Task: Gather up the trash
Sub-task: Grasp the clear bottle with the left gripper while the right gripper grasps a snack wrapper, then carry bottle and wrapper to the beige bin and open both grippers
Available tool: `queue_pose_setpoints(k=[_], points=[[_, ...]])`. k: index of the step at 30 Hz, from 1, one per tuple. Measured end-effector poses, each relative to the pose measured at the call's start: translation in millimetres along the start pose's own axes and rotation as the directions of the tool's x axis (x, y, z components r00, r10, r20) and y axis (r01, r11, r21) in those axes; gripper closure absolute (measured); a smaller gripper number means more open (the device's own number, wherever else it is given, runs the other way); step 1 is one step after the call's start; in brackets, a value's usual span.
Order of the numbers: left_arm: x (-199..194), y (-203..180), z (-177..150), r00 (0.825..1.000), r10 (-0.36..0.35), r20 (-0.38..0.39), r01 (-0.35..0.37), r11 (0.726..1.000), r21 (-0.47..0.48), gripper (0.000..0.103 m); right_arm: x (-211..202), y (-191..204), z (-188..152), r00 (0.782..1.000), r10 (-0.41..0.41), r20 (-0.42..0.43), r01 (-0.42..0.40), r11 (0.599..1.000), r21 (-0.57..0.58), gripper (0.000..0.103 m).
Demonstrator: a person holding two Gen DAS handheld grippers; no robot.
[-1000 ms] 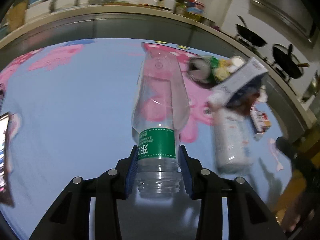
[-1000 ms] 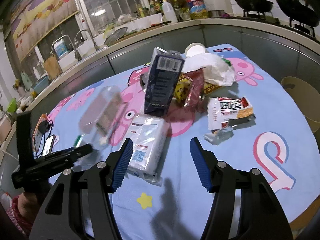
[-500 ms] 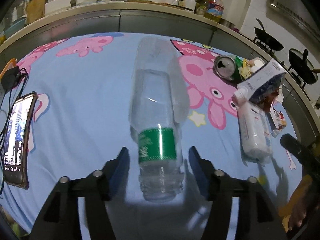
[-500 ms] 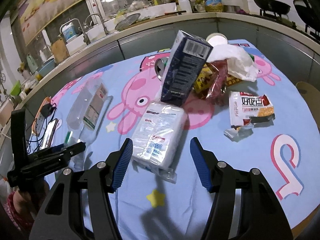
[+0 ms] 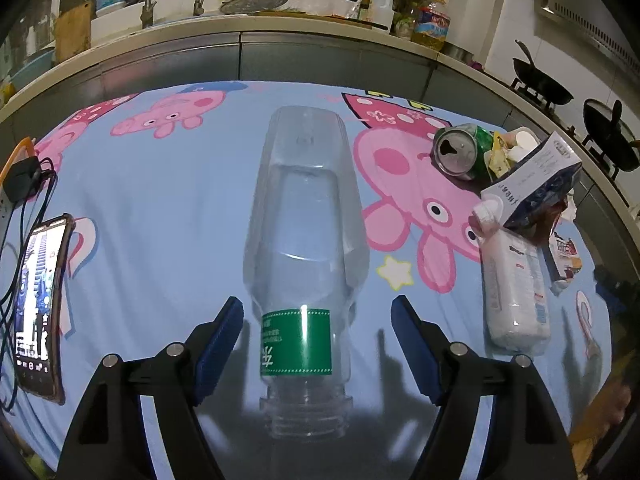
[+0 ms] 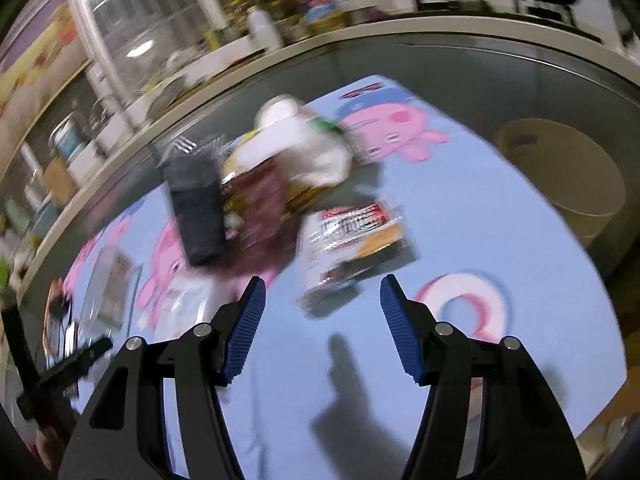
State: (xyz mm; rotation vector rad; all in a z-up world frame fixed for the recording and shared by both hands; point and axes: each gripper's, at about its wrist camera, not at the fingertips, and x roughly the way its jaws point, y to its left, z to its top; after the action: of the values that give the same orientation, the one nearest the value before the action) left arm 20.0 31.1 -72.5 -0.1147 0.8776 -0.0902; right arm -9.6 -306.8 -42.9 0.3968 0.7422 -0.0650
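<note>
My left hand-held gripper (image 5: 316, 340) is opening off the clear plastic bottle (image 5: 306, 240); the right hand-held gripper (image 6: 322, 320) hangs released, empty.

Left black plastic two-finger gripper (image 5: 316, 340): angular linkage arms, silver round pivot screws at the joints, blue ribbed rubber pads (image 5: 218, 346) inside each finger. Right black plastic two-finger gripper (image 6: 322, 328): same build, same silver screws, blue ribbed pads (image 6: 245, 330) with fine horizontal grooves. No cables visible on either.

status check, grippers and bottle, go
Left gripper opening, clear bottle lying loose between pads. Right gripper open, empty, facing snack wrapper. Phone nearby.
</note>
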Motion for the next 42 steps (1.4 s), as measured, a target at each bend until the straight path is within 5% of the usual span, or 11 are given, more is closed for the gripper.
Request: queue_pose_setpoints(k=[3, 6, 12, 14, 16, 26, 29, 32, 36, 39, 42], points=[[2.6, -1.9, -1.4, 1.000, 0.010, -0.001, -0.010, 1.000, 0.007, 0.038, 5.0, -24.4, 13.6, 1.000, 0.004, 0.013, -0.005, 0.998, 0.064, 0.042], [7.3, 1.7, -3.3, 1.000, -0.011, -0.024, 0.011, 1.000, 0.003, 0.061, 18.9, -44.6, 19.9, 0.999, 0.032, -0.017, -0.029, 0.992, 0.126, 0.042], [-1.1, 7.4, -5.2, 1.000, -0.019, -0.004, 0.019, 1.000, -0.011, 0.063, 51.5, -63.5, 27.4, 0.995, 0.089, -0.055, -0.077, 0.981, 0.180, 0.043], [-9.0, 10.2, -3.5, 1.000, -0.021, 0.021, 0.021, 1.000, -0.017, 0.063, 61.5, -57.7, 28.0, 0.991, 0.107, -0.079, -0.093, 0.982, 0.166, 0.058], [-21.6, 13.2, 1.1, 0.998, -0.030, 0.057, 0.032, 0.999, -0.023, 0.063, 65.0, -51.6, 26.4, 0.981, 0.164, -0.103, -0.147, 0.977, 0.155, 0.099], [-82.1, -28.9, 45.6, 0.958, -0.171, 0.229, 0.153, 0.984, 0.095, 0.063, 9.7, -80.2, 25.0, 0.990, 0.136, 0.036, -0.140, 0.975, 0.174, 0.102], [-86.9, -70.1, 64.8, 0.937, -0.273, 0.220, 0.232, 0.953, 0.194, 0.063, -17.0, -109.6, 39.8, 0.991, 0.045, 0.125, -0.068, 0.981, 0.183, 0.102], [-83.4, -136.0, 83.6, 0.903, -0.402, 0.149, 0.340, 0.883, 0.323, 0.063, -40.7, -148.2, 56.7, 0.979, -0.053, 0.194, 0.006, 0.972, 0.234, 0.102], [-64.3, -235.7, 100.3, 0.831, -0.556, -0.026, 0.513, 0.746, 0.424, 0.063, -66.4, -202.4, 73.2, 0.944, -0.199, 0.262, 0.117, 0.947, 0.298, 0.101], [-30.8, -316.2, 100.4, 0.775, -0.596, -0.208, 0.620, 0.658, 0.427, 0.063, -70.2, -237.5, 80.4, 0.926, -0.274, 0.260, 0.179, 0.924, 0.338, 0.101], [6.7, -376.3, 94.0, 0.721, -0.578, -0.383, 0.693, 0.611, 0.383, 0.063, -62.4, -259.8, 87.9, 0.917, -0.312, 0.246, 0.219, 0.914, 0.342, 0.101]])
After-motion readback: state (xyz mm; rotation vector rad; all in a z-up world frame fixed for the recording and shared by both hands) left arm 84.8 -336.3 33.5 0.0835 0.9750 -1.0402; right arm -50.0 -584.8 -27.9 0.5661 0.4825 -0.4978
